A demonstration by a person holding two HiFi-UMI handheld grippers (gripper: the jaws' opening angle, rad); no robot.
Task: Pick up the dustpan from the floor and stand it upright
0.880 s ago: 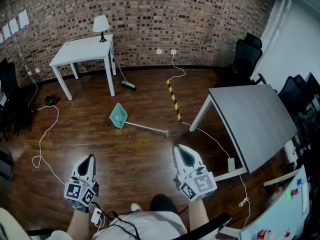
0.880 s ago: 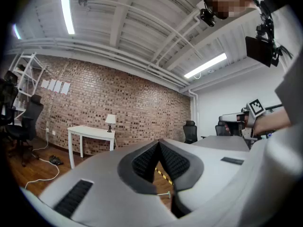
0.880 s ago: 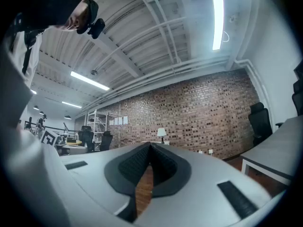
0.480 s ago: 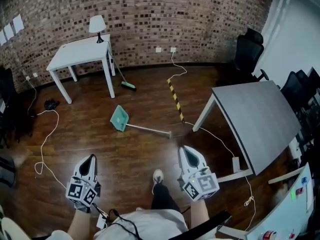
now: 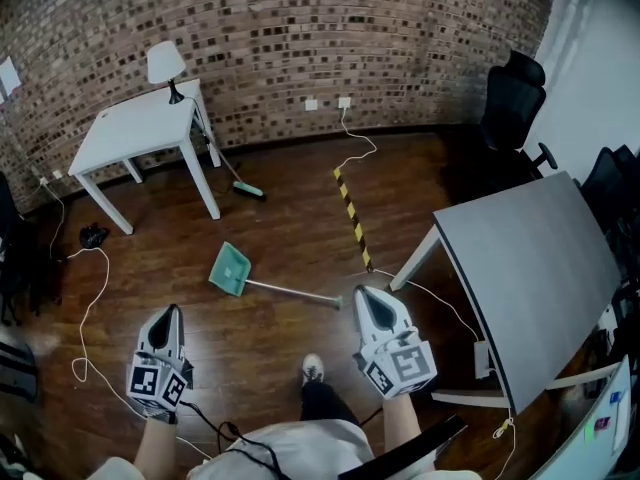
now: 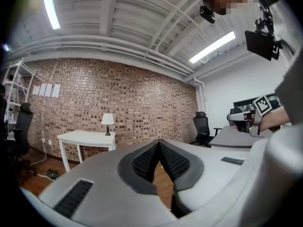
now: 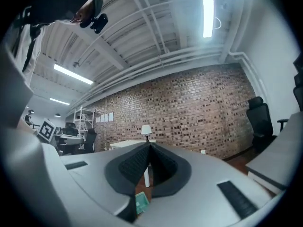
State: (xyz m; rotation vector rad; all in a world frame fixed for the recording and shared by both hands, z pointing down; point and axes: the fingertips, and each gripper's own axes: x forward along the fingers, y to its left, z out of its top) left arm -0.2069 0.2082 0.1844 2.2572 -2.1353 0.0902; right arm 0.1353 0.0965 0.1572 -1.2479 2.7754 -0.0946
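Observation:
A teal dustpan (image 5: 229, 269) lies flat on the wood floor, its long metal handle (image 5: 295, 292) stretching right toward my right gripper. A sliver of its teal pan (image 7: 140, 203) shows below the jaws in the right gripper view. My right gripper (image 5: 368, 297) is shut and empty, its tip just right of the handle's end in the head view and held level well above the floor. Further left, my left gripper (image 5: 166, 315) is also shut and empty, below and left of the pan. Both grippers (image 6: 159, 142) (image 7: 149, 145) point level at the brick wall.
A white table (image 5: 137, 129) with a lamp (image 5: 165, 66) stands at the back left, a broom (image 5: 236, 181) leaning beside it. A grey table (image 5: 540, 268) fills the right side, black chairs (image 5: 515, 108) behind it. Cables (image 5: 88, 308) and a striped floor strip (image 5: 352, 217) cross the floor. My shoe (image 5: 313, 369) is below.
I have stepped forward and the view has swung right: the dustpan and white table have slid left and nearer. The handle's end now lies close to my right gripper's tip. Both grippers stay shut.

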